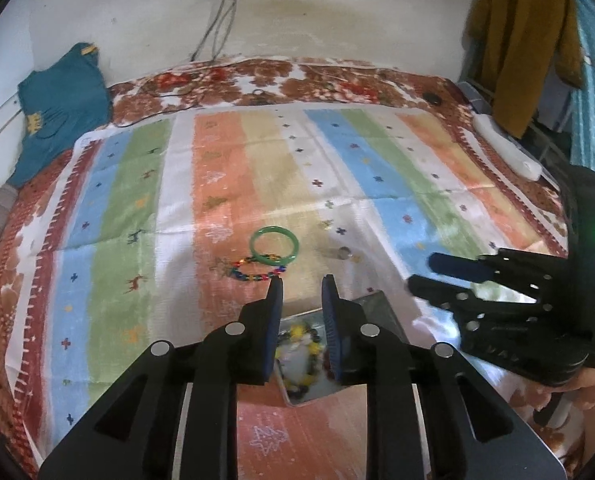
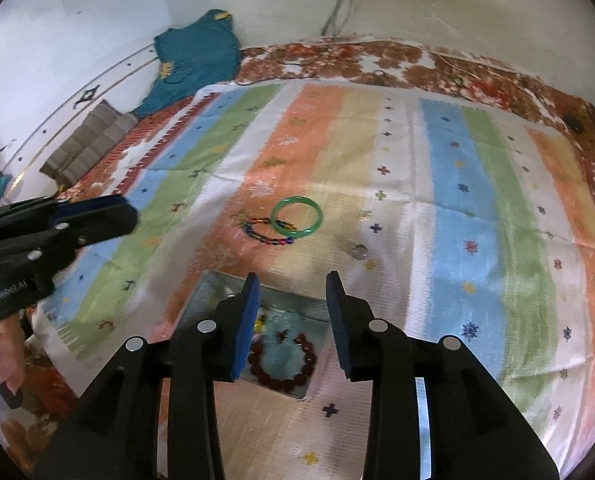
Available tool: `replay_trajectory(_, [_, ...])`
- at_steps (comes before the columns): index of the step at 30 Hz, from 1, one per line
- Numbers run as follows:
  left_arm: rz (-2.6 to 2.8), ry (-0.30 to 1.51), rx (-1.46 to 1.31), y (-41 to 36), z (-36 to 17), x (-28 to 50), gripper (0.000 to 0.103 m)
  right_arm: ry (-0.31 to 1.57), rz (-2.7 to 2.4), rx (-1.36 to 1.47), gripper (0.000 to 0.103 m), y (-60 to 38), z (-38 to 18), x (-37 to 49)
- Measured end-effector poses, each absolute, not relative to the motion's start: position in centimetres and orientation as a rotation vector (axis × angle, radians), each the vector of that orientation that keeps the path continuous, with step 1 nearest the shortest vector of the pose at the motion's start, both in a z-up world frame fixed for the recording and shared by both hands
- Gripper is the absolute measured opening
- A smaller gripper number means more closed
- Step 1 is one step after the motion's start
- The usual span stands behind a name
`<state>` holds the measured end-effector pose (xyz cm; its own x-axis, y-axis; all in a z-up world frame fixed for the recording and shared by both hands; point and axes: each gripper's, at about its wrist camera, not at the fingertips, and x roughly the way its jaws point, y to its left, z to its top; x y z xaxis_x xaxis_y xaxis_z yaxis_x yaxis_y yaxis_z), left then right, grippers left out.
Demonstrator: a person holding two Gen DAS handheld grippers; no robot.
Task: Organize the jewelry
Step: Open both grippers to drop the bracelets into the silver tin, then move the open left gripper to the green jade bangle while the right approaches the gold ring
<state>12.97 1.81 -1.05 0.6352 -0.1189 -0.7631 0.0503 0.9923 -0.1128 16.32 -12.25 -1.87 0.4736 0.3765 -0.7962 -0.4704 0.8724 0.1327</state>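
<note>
Right wrist view shows a dark red bead bracelet (image 2: 283, 360) in the metal tray (image 2: 213, 292); left wrist view shows a yellow-beaded one (image 1: 301, 354) there. Left gripper (image 1: 302, 286) and right gripper (image 2: 293, 284) both released, empty, over the tray. Green bangle (image 2: 296, 216) overlapping the multicolour bead bracelet (image 2: 267, 232) farther out; striped bed cloth (image 2: 477, 208) open rightward.

Left gripper (image 1: 301, 280) jaws slightly apart and empty above a metal tray (image 1: 371, 304) holding a beaded bracelet (image 1: 299, 356), green bangle (image 1: 274, 245) touching a multicoloured bead bracelet (image 1: 253, 270) on the striped cloth (image 1: 137, 200), right gripper (image 1: 421, 272) alongside
</note>
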Motion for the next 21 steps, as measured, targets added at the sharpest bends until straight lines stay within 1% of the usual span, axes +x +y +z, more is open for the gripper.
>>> replay_trajectory(3, [-0.073, 0.886, -0.088, 2.3, -1.3, 13.3, 0.026, 0.950, 0.498, -0.106, 0.035, -12.6, -2.1, 16.9])
replay_trajectory(8, [-0.049, 0.895, -0.093, 2.7, -1.7, 14.0, 0.030, 0.951, 0.488, -0.102, 0.037, -12.9, -2.1, 17.5])
replay_trajectory(11, [-0.036, 0.907, -0.088, 2.7, -2.2, 14.6, 0.031, 0.956, 0.476, -0.113, 0.039, -12.8, -2.3, 18.0])
replay_trajectory(14, [-0.008, 0.912, -0.086, 2.7, -2.6, 15.6, 0.031, 0.972, 0.454, -0.131, 0.040, -12.8, -2.8, 18.5])
replay_trajectory(21, [0.015, 0.960, -0.039, 2.3, -4.2, 18.0, 0.038, 0.985, 0.402, -0.150, 0.050, -13.1, -3.8, 20.3])
